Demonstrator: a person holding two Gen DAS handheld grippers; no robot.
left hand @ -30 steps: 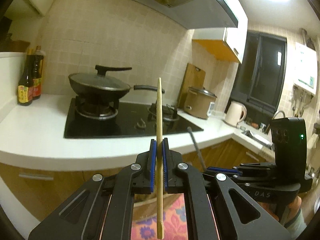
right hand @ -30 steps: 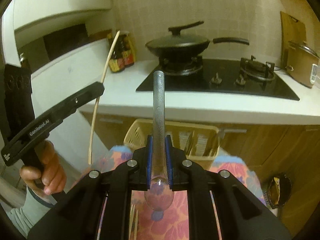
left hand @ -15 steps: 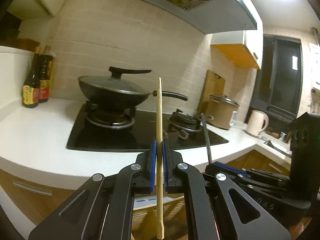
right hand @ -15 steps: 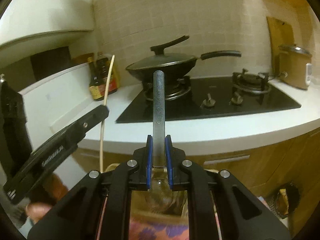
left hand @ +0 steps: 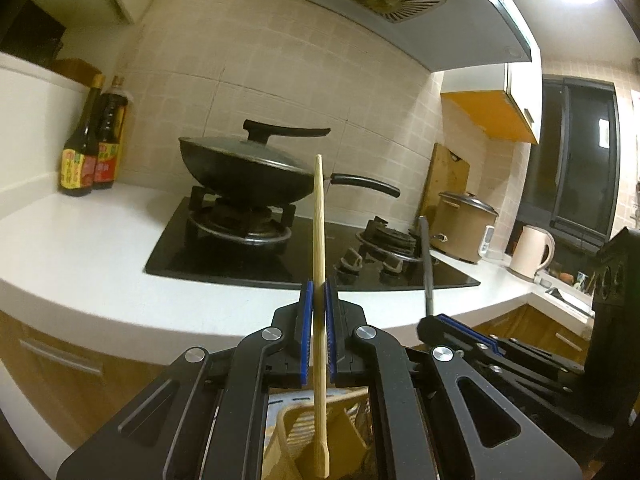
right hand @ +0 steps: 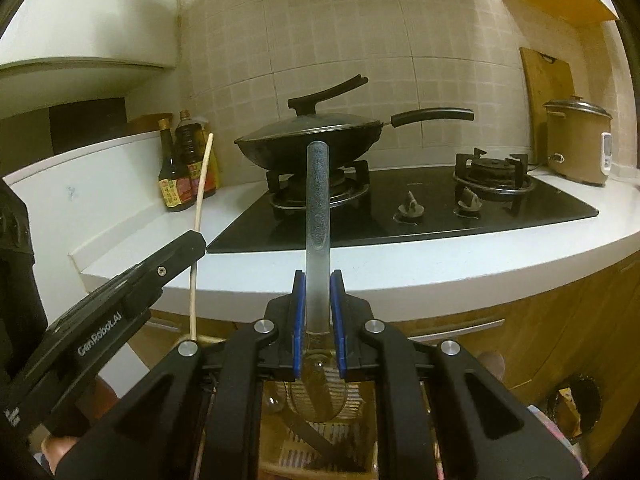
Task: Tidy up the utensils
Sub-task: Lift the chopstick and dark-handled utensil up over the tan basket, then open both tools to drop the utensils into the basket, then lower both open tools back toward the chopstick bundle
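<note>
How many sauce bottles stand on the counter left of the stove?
2: a tall dark bottle in front, a wider bottle touching behind it. More may be hidden.

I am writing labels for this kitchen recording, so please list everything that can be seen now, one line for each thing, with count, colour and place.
chopstick: one, pale wood, upright, clamped in the left gripper
spoon: one, metal, handle up, clamped in the right gripper
utensil basket: one, beige, below both grippers
wok with lid: one, black, on the left burner
hob: one, black, set in the white counter
sauce bottles: two, dark, on the counter left of the hob
rice cooker: one, brown, right of the hob
cutting board: one, wooden, leaning on the wall
kettle: one, cream, far right counter
left gripper: black, blue pads, shut
right gripper: black, blue pads, shut
hand: one, under the left gripper
</note>
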